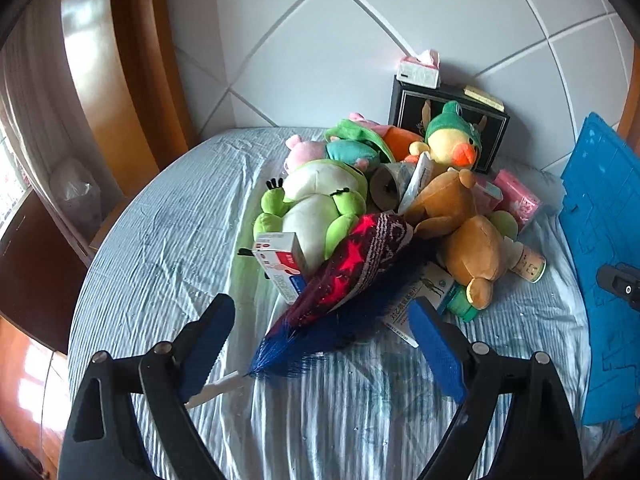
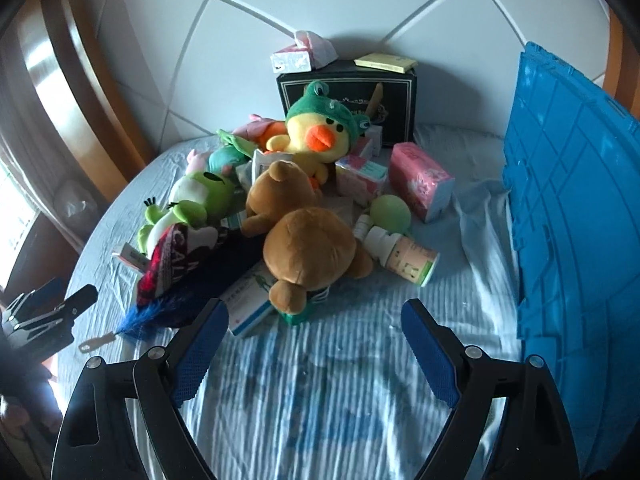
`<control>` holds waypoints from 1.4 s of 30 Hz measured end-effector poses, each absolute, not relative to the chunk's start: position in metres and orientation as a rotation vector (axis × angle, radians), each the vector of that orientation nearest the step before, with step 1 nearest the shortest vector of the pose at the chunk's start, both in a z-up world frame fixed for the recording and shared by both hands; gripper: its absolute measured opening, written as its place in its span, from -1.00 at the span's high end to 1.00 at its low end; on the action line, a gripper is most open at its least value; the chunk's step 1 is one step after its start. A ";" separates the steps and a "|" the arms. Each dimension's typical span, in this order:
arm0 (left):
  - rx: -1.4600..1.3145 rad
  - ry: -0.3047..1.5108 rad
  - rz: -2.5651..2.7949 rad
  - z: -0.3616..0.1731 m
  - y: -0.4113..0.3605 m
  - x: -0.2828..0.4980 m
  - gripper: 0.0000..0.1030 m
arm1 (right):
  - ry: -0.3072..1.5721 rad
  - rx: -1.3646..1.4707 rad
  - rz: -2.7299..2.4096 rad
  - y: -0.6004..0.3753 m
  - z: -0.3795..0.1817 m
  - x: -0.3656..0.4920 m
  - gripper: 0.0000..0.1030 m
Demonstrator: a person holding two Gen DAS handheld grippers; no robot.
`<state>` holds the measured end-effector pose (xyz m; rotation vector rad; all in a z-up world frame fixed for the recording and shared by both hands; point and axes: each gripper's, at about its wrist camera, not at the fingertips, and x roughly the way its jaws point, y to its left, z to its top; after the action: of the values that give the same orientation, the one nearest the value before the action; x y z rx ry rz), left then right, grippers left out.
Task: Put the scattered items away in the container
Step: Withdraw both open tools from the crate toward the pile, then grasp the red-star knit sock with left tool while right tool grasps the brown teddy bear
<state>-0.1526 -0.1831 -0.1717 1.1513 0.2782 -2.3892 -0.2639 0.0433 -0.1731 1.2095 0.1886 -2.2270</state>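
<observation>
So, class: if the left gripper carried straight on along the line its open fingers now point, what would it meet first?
Probably the red-and-navy knitted scarf, whose blue fringe lies between the fingers of the left gripper. Behind it sits the green frog plush. Depth is uncertain.

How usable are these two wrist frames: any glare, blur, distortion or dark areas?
Left wrist view: strong fisheye bending of the wall's tile lines, glare on the wooden frame, blown-out window at left, pile sharp, bedsheet streaked near the bottom. Right wrist view: same bending, dark vignetted corners, blue crate curved, brown bear sharp, sheet smeared between the jaws.
</observation>
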 end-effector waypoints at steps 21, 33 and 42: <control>1.500 0.290 -2.373 -0.273 -0.222 -0.277 -0.73 | 0.285 1.458 -2.138 -0.053 -0.263 -0.339 -0.73; 1.434 0.235 -2.356 -0.289 -0.208 -0.293 -0.12 | 0.451 1.476 -2.211 -0.084 -0.322 -0.361 -1.00; 1.389 0.294 -2.419 -0.255 -0.205 -0.263 0.65 | 0.391 1.435 -2.211 -0.057 -0.296 -0.339 -0.67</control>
<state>-0.2632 -0.2048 -0.2554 1.3893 0.2944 -2.4195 -0.3385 -0.0574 -0.2962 1.4345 0.3905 -2.2112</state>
